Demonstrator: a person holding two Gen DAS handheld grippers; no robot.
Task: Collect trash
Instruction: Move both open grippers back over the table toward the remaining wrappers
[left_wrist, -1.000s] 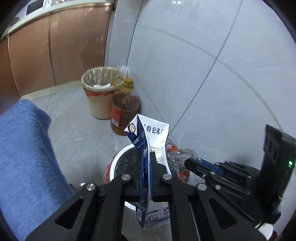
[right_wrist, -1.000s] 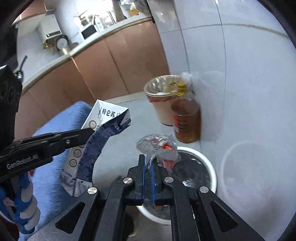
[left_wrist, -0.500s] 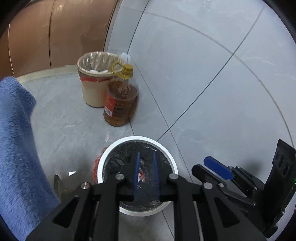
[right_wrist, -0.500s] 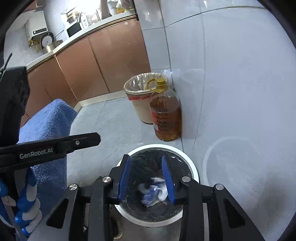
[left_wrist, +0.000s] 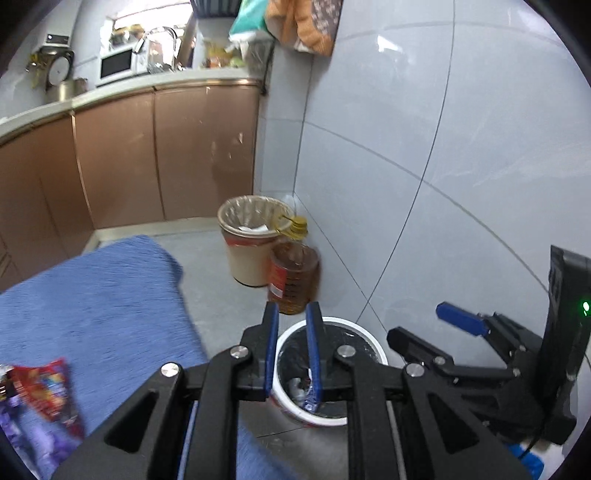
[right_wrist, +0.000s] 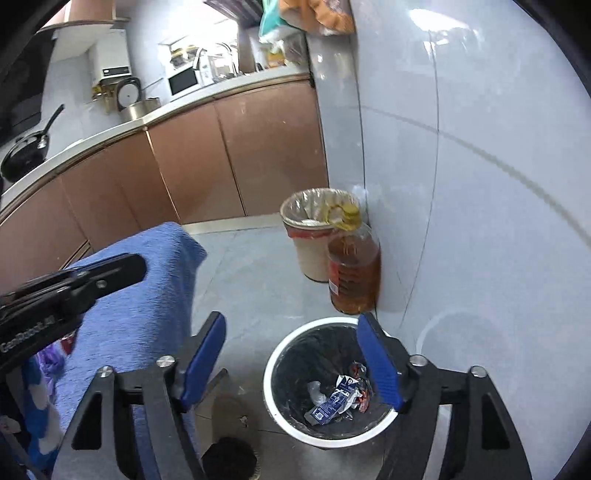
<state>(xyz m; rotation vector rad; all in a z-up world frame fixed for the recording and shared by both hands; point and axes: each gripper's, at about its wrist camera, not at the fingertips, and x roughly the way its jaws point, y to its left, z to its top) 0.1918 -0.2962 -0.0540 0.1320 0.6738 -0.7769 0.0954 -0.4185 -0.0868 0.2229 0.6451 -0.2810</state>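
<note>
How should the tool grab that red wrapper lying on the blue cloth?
Pinch the red wrapper by its upper-right corner, coming down from the right with the open left tool. It lies thin and flat on the blue cloth, so an edge pinches easier than the middle. It is blurred, so this is a guess.

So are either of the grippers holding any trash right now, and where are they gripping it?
Nothing is held. The left gripper and the right gripper are both open and empty; the carton lies in the white bin.
</note>
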